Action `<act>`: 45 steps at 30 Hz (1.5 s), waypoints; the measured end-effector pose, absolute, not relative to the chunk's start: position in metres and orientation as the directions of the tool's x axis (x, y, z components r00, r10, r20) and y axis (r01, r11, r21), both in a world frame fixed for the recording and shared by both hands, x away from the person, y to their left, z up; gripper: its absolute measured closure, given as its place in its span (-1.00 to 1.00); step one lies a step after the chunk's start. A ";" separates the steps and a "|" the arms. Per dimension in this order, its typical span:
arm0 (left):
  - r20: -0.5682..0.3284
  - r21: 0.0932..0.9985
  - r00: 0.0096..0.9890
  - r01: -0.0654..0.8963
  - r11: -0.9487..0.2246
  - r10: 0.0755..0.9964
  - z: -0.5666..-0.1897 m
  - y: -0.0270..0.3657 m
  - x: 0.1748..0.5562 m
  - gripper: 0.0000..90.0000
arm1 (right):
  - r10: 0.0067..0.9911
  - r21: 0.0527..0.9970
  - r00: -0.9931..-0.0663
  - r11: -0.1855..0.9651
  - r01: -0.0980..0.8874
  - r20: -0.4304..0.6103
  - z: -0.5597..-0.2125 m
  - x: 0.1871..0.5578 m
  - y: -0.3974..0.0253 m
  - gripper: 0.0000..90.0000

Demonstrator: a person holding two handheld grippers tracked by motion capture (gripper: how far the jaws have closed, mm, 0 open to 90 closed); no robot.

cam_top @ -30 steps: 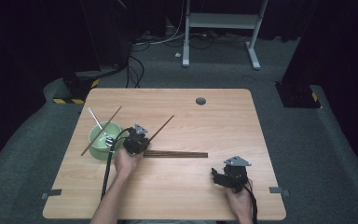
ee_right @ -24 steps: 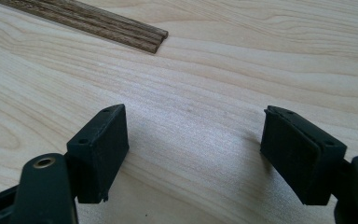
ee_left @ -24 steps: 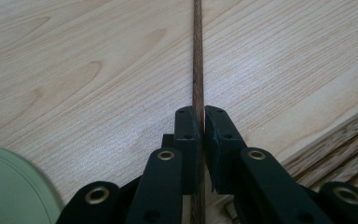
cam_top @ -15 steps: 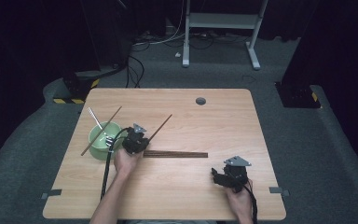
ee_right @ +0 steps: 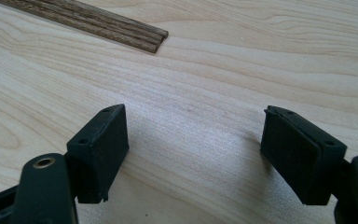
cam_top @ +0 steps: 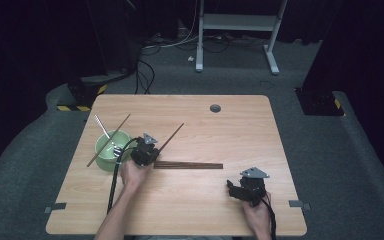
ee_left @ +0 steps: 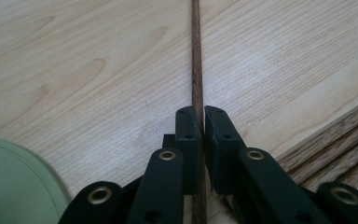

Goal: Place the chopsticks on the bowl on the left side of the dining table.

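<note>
My left gripper [cam_top: 148, 148] [ee_left: 201, 122] is shut on a single brown chopstick [cam_top: 173, 136] [ee_left: 196, 56], which runs up and to the right from the jaws over the wooden table [cam_top: 230, 125]. A bundle of brown chopsticks [cam_top: 192, 165] [ee_left: 335, 140] [ee_right: 88, 21] lies flat just right of that gripper. A green bowl [cam_top: 108, 148] [ee_left: 14, 182] stands to its left, with another chopstick [cam_top: 109, 140] and a metal utensil [cam_top: 103, 128] leaning across it. Near the table's front right, my right gripper [cam_top: 234, 189] [ee_right: 193, 154] stands open over bare wood.
A round grommet hole [cam_top: 215, 108] sits near the table's far edge. Cables [cam_top: 147, 65] and a white frame's legs [cam_top: 235, 30] lie on the dark floor beyond the table.
</note>
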State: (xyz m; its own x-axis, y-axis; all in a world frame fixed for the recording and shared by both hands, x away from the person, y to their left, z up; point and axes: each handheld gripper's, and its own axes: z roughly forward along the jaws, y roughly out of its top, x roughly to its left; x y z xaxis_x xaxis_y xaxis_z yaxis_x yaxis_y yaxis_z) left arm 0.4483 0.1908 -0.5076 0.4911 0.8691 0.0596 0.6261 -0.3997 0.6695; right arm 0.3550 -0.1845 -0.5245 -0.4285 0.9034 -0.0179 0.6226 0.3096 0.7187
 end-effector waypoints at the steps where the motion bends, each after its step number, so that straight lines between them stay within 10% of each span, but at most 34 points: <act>1: 0.052 0.674 0.491 0.625 -0.393 0.870 -0.506 0.192 0.448 0.87 | 0.903 0.718 -0.428 0.309 0.623 -0.018 -0.524 0.355 -0.184 -0.50; 45: 0.008 0.720 0.541 0.581 -0.381 0.841 -0.456 0.218 0.419 0.86 | 0.903 0.719 -0.428 0.309 0.623 -0.018 -0.525 0.355 -0.184 -0.50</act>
State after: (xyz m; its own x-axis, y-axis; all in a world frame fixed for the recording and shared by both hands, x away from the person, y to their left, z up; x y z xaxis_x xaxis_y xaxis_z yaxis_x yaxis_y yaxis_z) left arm 0.4187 0.2180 -0.4556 0.5412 0.8408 0.0083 0.5806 -0.3808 0.7196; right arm 0.3550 -0.1844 -0.5245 -0.4284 0.9034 -0.0179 0.6225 0.3094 0.7189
